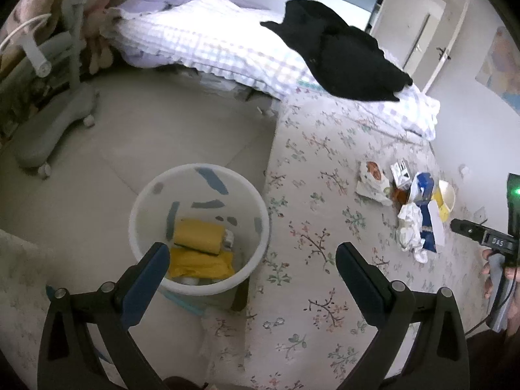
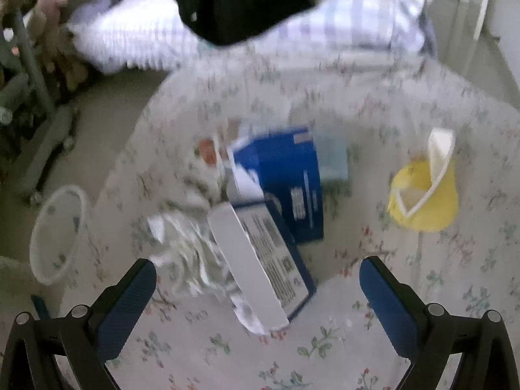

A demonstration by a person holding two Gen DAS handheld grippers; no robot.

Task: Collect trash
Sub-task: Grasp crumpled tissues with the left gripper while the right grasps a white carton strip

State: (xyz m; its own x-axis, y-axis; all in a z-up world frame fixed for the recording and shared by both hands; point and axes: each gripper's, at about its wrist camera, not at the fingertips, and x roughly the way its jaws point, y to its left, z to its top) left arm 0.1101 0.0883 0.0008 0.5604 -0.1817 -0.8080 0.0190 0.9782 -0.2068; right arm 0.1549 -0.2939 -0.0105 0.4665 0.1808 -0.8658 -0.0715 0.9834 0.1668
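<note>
Right-wrist view motion-blurred; blue box (image 2: 286,178) print illegible.

The room had a pale tiled floor (image 1: 130,136), a bed with a floral sheet (image 1: 325,195) at 3 o'clock, a checked quilt (image 1: 201,45) and a black garment (image 1: 344,58) at 12 o'clock, a grey wheeled chair base (image 1: 48,136) at 9 o'clock, and a white door (image 1: 419,32) at 1 o'clock.
</note>
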